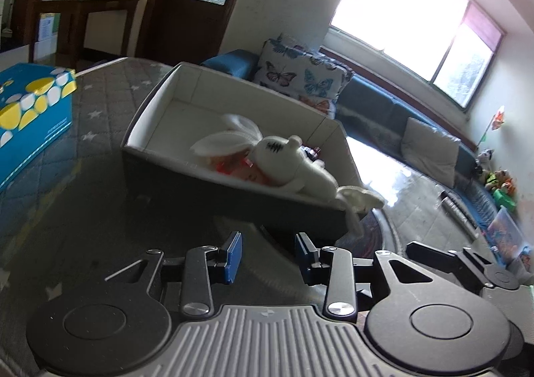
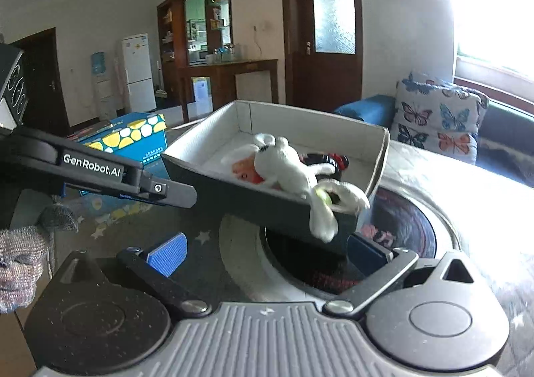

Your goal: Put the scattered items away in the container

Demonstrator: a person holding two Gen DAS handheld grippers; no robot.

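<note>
A grey open box (image 1: 147, 120) with a white inside stands on the table ahead of both grippers; it also shows in the right wrist view (image 2: 213, 183). A white plush rabbit (image 1: 290, 163) lies in its near right corner, legs hanging over the rim (image 2: 320, 213). Under it lie an orange item (image 2: 245, 173) and a black and red item (image 2: 328, 160). My left gripper (image 1: 268, 256) is open and empty just short of the box's near wall. My right gripper (image 2: 270, 253) is open wide and empty below the rabbit's legs.
A blue and yellow tissue box (image 1: 30, 103) stands left of the container, also in the right wrist view (image 2: 133, 136). The other gripper's arm (image 2: 100, 173) crosses the left of the right wrist view. A sofa with butterfly cushions (image 1: 300, 76) lies beyond the table.
</note>
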